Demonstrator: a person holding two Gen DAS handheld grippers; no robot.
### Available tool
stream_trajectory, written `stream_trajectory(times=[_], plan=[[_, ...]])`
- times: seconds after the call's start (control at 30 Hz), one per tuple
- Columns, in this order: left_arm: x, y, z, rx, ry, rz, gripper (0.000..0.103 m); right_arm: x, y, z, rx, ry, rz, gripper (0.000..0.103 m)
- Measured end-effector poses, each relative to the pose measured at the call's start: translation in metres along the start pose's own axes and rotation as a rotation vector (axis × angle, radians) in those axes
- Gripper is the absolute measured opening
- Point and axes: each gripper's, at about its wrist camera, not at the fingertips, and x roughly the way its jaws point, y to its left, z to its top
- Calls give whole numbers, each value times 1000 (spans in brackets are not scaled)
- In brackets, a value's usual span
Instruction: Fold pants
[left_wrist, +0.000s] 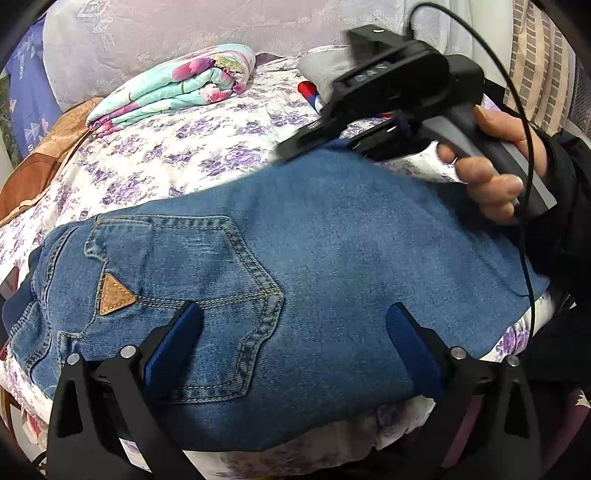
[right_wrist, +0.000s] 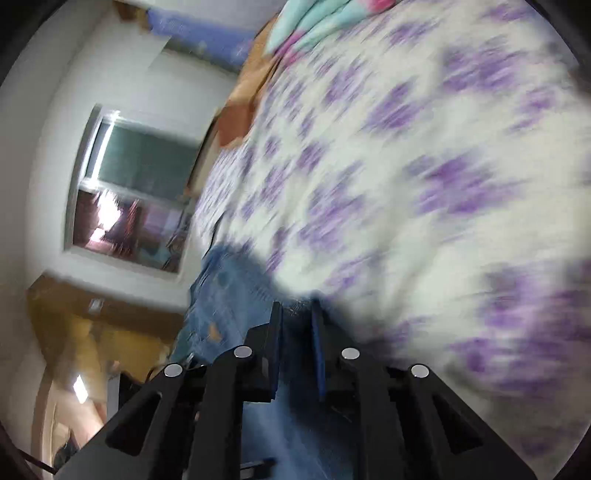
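Observation:
Blue denim pants (left_wrist: 303, 266) lie folded on the purple-flowered bedspread (left_wrist: 177, 155), back pocket with a tan triangle patch up. My left gripper (left_wrist: 295, 317) is open just above the pants near the pocket, its blue pads (left_wrist: 177, 343) wide apart. My right gripper (left_wrist: 314, 142) shows at the far edge of the pants, held by a hand (left_wrist: 495, 166). In the blurred right wrist view its fingers (right_wrist: 295, 317) are shut on a fold of the denim (right_wrist: 229, 295).
A folded floral blanket (left_wrist: 184, 88) lies at the back of the bed, with a red and blue item (left_wrist: 310, 94) beside it. A brown cushion (left_wrist: 44, 155) sits at the left. A cable (left_wrist: 524, 206) hangs from the right gripper. A window (right_wrist: 133, 188) is on the wall.

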Motion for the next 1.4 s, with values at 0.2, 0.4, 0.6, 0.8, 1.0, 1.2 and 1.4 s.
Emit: stream_trajectory(times=[0.2, 0.4, 0.6, 0.8, 1.0, 1.2, 1.4], plan=[[-33, 7, 10, -58, -67, -35, 98, -75, 74, -78, -259, -103, -105, 58], [15, -5, 8, -9, 22, 48, 99, -53, 18, -140, -227, -135, -336, 35], [-2, -20, 15, -51, -71, 70, 99, -183, 29, -189, -207, -544, -425, 88], [-22, -54, 20, 5, -130, -128, 99, -265, -40, -247, 32, -533, -607, 90], [42, -72, 29, 5, 1, -105, 99, -261, -116, -219, 144, -554, -643, 14], [48, -68, 40, -71, -31, -92, 99, -279, -98, -231, 178, -643, -577, 6], [28, -69, 28, -50, -45, -103, 99, -308, -49, -301, 133, -816, -883, 89]])
